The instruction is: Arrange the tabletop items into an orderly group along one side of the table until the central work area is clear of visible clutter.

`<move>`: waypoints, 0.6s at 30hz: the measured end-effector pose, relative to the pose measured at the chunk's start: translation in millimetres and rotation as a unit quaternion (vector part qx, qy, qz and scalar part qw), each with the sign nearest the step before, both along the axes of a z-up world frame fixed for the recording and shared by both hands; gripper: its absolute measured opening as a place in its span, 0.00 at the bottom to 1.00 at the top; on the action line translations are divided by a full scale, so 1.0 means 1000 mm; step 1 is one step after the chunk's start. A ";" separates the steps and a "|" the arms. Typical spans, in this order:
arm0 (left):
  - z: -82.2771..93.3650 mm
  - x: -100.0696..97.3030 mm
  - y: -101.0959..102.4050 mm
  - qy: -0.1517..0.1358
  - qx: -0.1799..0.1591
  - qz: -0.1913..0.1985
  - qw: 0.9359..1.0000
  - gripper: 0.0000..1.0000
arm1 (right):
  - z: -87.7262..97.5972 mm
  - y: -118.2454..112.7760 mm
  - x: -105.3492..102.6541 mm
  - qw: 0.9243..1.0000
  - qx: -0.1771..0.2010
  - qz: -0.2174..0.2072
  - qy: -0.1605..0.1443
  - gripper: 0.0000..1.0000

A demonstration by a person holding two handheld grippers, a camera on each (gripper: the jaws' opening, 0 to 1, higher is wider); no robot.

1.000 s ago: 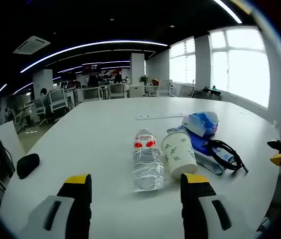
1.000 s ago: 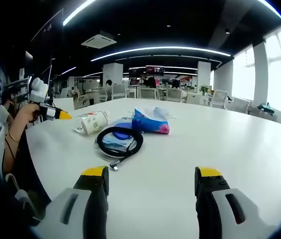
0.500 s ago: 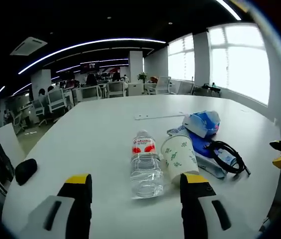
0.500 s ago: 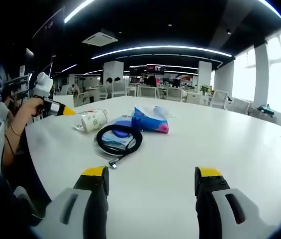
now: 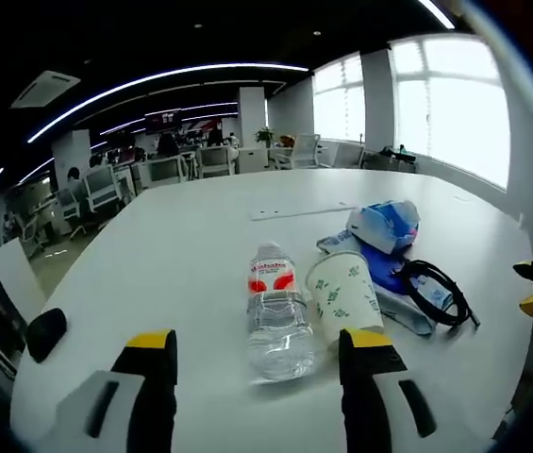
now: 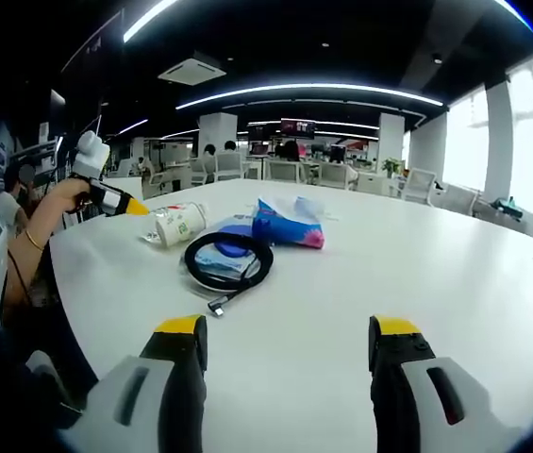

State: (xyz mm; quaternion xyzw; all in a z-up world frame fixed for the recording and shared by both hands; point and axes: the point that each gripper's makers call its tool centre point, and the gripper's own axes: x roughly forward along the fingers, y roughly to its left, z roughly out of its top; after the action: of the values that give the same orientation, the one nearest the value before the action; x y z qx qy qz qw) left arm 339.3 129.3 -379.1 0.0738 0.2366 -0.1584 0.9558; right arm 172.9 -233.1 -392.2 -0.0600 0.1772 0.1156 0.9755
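Left gripper (image 5: 257, 351) has edged a bit closer to the water bottle (image 5: 276, 311) over the last sec; jaws wide apart, nothing held. Paper cup (image 5: 343, 297) touching bottle's right, cable coil (image 5: 436, 293) & tissue pack (image 5: 384, 225) beyond. Right gripper (image 6: 285, 342) gaping, empty. Nothing shifted yet, pickup prob next.

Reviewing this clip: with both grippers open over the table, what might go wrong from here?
The clear plastic water bottle lies on its side beside the tipped paper cup; nudged by the left gripper, either may roll off line. The coiled black cable rests on a flat blue packet, so the right gripper may drag both together.
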 end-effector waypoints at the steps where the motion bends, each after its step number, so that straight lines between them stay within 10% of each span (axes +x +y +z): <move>1: 0.001 0.001 -0.002 0.001 -0.005 -0.001 1.000 0.68 | -0.001 0.000 0.000 1.000 0.000 -0.001 0.001 0.67; 18: 0.002 0.010 -0.015 0.017 0.017 -0.018 1.000 0.64 | 0.008 -0.007 0.003 1.000 0.017 -0.015 -0.019 0.61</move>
State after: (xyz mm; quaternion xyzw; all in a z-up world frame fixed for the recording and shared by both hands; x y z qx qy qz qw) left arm 349.0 114.4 -377.5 0.0913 0.2545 -0.1726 0.9471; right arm 175.9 -240.0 -384.5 -0.0433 0.1574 0.1030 0.9812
